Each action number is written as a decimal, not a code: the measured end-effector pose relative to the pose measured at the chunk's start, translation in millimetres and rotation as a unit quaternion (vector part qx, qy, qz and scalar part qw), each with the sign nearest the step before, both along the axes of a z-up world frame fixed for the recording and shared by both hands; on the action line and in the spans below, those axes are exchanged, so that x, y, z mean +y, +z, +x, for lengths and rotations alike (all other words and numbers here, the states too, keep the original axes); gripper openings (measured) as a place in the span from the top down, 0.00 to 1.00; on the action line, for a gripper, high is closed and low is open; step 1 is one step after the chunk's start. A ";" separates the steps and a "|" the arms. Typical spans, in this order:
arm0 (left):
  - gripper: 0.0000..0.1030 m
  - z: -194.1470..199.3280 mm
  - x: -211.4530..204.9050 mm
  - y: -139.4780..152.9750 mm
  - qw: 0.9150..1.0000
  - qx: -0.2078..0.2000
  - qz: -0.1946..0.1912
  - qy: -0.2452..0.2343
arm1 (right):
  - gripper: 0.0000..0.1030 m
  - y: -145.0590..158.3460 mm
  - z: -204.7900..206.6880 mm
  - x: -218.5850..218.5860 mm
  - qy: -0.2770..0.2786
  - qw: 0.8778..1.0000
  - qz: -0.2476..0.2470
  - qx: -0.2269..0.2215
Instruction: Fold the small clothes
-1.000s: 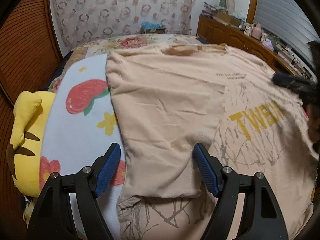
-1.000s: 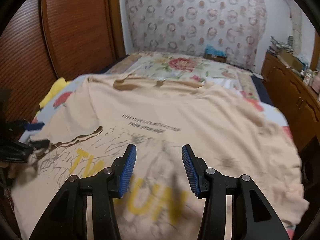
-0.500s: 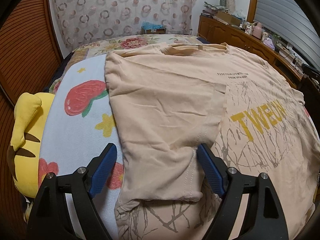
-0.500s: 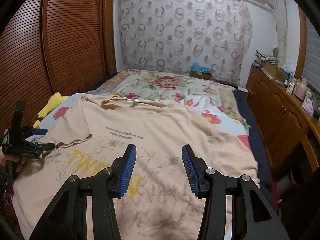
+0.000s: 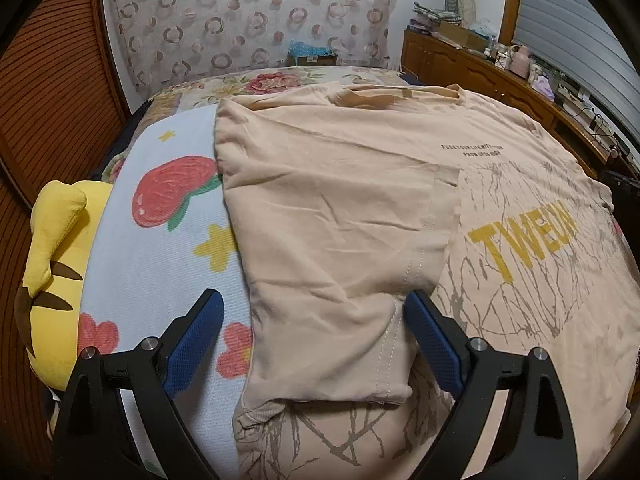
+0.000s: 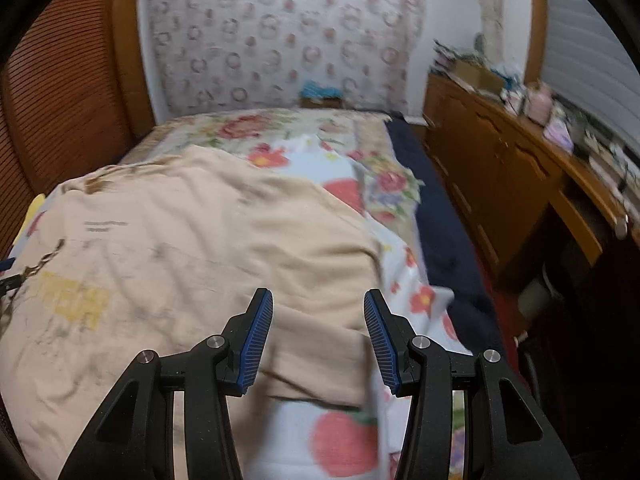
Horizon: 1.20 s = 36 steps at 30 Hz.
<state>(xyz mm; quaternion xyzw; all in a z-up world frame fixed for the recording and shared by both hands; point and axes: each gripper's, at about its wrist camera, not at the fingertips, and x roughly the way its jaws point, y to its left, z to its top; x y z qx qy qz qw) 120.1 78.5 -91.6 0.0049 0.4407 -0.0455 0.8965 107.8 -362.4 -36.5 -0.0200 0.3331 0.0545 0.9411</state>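
Note:
A beige T-shirt [image 5: 360, 200] with yellow letters and a grey crack print lies spread on the bed. Its left sleeve [image 5: 332, 312] is folded in over the body. My left gripper [image 5: 314, 316] is open and empty, its blue pads either side of that folded sleeve, just above it. In the right wrist view the shirt [image 6: 180, 248] is blurred; its right sleeve [image 6: 320, 360] lies flat near the bed's right side. My right gripper [image 6: 318, 316] is open and empty above that sleeve.
A light blanket with strawberry and flower prints [image 5: 160, 248] covers the bed under the shirt. A yellow plush tiger [image 5: 48, 264] lies at the bed's left edge. A wooden cabinet with clutter [image 6: 520, 152] stands along the right. A wooden wardrobe [image 6: 60, 100] is on the left.
My right gripper has swung from over the shirt's printed middle to the right, over the right sleeve. My left gripper has drawn back slightly and stays open over the folded left sleeve.

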 end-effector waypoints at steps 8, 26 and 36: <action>0.10 -1.2 0.5 0.8 1.000 -0.002 0.002 0.003 | 0.52 -16.3 10.0 -8.3 -0.018 0.998 0.031 0.049; 0.10 -54.0 -41.2 78.6 0.991 -0.134 -0.017 -0.004 | 0.92 -7.5 10.9 -38.5 0.004 0.999 0.046 0.024; 0.10 -64.6 -63.8 89.0 0.987 -0.156 -0.025 -0.018 | 0.93 23.7 -13.8 2.3 0.057 0.997 0.031 -0.050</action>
